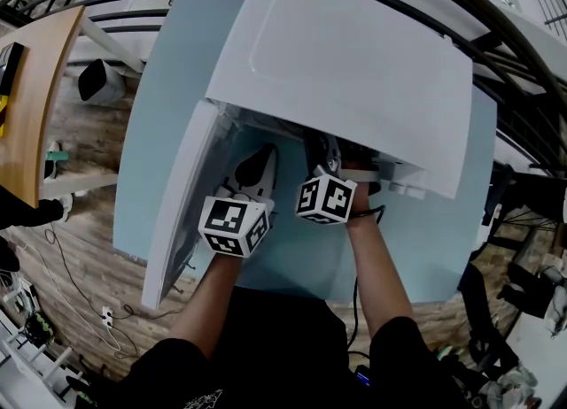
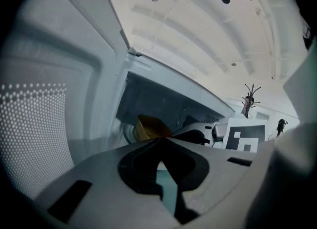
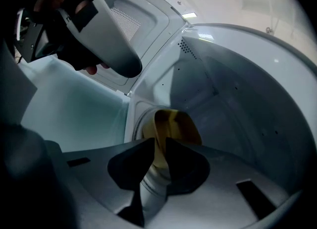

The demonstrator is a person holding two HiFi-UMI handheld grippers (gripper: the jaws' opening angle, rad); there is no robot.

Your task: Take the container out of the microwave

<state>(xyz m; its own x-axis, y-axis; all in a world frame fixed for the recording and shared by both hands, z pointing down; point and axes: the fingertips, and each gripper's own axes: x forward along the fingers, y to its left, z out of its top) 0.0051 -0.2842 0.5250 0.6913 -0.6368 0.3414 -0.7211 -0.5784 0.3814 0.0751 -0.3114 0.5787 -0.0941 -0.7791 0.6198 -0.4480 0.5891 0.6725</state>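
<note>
Two forearms (image 1: pixel 376 266) in black sleeves (image 1: pixel 266 354) stretch towards the microwave (image 1: pixel 354 62), each ending in a gripper topped with a marker cube (image 1: pixel 235 226). The microwave stands on a pale blue table (image 1: pixel 168 88), and its door (image 1: pixel 182 212) hangs wide open at its left side.

The right gripper (image 3: pixel 159 154) is in the mouth of the microwave. Its jaws are pinched onto the wall of the container (image 3: pixel 174 124), a yellow cup-like thing whose rim stands up above the dark pads. The container is inside the cavity, seemingly towards the door side. Whether it rests on the floor or is lifted clear, I can't tell.

The left gripper (image 1: pixel 255 166) waits just outside the microwave, between the open door and the right gripper. Its jaw tips are brought together with nothing held; only a sliver of table shows through the gap lower down.

As for progress, I'd say the opening and the reaching-in are done, since the door is open and the grasp looks made. What is left is the drawing-out itself: bringing the container through the microwave's opening without catching the frame or door, then setting it down outside.

No brand, label or writing can be read on the microwave or the container. The only print is the black-and-white square patterns on the cubes.
</note>
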